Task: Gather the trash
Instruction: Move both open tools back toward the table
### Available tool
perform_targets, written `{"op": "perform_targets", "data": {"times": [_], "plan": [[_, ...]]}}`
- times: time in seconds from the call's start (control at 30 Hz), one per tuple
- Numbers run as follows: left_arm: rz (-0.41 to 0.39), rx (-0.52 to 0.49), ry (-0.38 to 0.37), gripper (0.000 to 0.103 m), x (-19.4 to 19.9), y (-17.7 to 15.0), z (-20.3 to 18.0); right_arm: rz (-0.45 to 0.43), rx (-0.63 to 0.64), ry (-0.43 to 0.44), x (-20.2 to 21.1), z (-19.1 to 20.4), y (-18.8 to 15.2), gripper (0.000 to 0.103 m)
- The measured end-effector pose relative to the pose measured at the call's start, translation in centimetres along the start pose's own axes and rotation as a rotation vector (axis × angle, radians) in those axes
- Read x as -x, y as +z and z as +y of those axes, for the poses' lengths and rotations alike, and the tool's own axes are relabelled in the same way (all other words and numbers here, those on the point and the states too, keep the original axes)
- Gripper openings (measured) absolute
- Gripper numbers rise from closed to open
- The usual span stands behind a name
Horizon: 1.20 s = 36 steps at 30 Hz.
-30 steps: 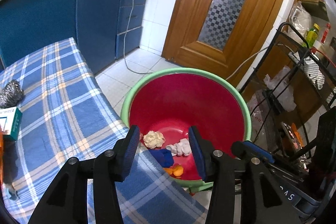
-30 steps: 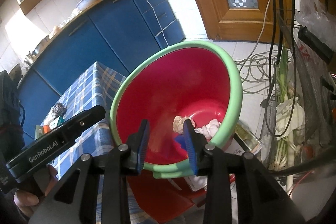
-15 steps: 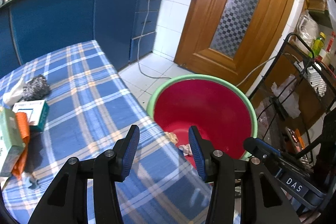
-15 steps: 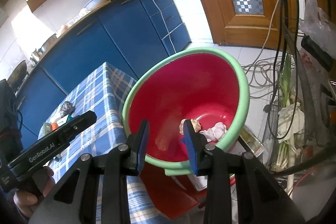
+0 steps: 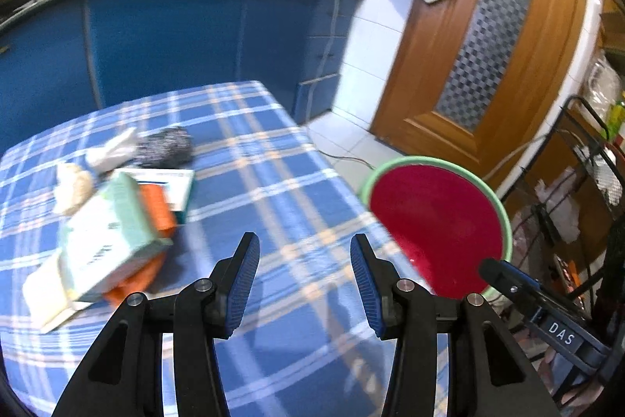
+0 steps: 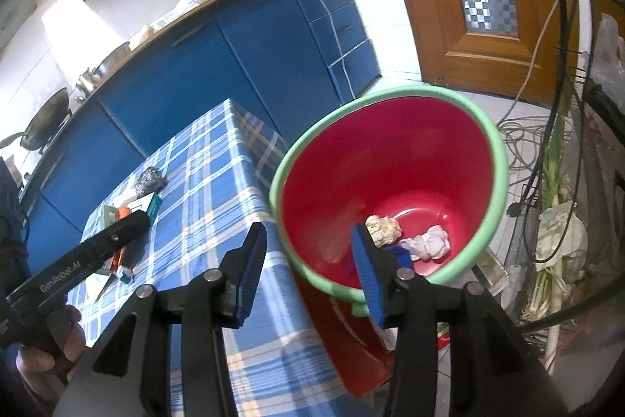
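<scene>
Left gripper [image 5: 304, 280]: jaws spread wide, nothing between them. It is positioned over the tabletop [image 5: 273, 190], which is covered with a blue plaid cloth.

Right gripper [image 6: 308, 276]: jaws spread wide, nothing held. It sits at the tabletop edge, with its right finger [image 6: 367, 276] overlapping the near rim of the red bin [image 6: 390, 159].

The red bin has a green rim and stands just beside the tabletop's right edge. Inside it, at the bottom: a tan crumpled wad [image 6: 384, 228], a white crumpled wad [image 6: 427, 243] and a blue scrap [image 6: 402, 255], lying close together.

Remaining items lie on the left part of the tabletop: a pale green box [image 5: 109, 241] tilted on top of an orange packet [image 5: 156, 210], with a teal-edged carton [image 5: 172, 182] just behind. Farther back are a dark scouring pad [image 5: 166, 147] and a white crumpled paper [image 5: 111, 151], touching each other, and a beige wad [image 5: 72, 188] to their left. This region is motion-blurred.

Beyond the tabletop: blue cabinets [image 5: 164, 38] and a wooden door [image 5: 488, 38].
</scene>
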<state>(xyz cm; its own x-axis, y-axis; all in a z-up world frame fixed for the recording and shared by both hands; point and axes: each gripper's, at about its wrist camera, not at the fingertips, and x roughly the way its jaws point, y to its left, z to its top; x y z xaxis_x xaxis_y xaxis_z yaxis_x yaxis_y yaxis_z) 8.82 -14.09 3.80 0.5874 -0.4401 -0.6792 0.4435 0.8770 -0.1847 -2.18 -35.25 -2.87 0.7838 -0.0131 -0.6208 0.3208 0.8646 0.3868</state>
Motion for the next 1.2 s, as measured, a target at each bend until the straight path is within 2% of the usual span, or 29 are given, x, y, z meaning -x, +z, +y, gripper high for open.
{"op": "perform_targets", "data": {"times": [0.37, 0.57, 0.9, 1.2], "plan": [[-0.043, 0.055, 0.141, 0.059, 2.4, 1.1, 7.5, 0.022, 0.049, 0.024, -0.5, 2.9, -0.7, 0.057], [-0.038, 0.109, 0.179, 0.059, 2.1, 2.0, 11.2, 0.036, 0.072, 0.033, -0.9, 4.1, -1.0, 0.057], [0.025, 0.138, 0.136, 0.059, 0.2, 2.1, 13.8, 0.037, 0.091, 0.03, -1.0, 4.8, -1.1, 0.058], [0.069, 0.128, 0.066, 0.059, 0.7, 0.2, 12.8, 0.047, 0.097, 0.039, -1.2, 5.2, -1.3, 0.058]]}}
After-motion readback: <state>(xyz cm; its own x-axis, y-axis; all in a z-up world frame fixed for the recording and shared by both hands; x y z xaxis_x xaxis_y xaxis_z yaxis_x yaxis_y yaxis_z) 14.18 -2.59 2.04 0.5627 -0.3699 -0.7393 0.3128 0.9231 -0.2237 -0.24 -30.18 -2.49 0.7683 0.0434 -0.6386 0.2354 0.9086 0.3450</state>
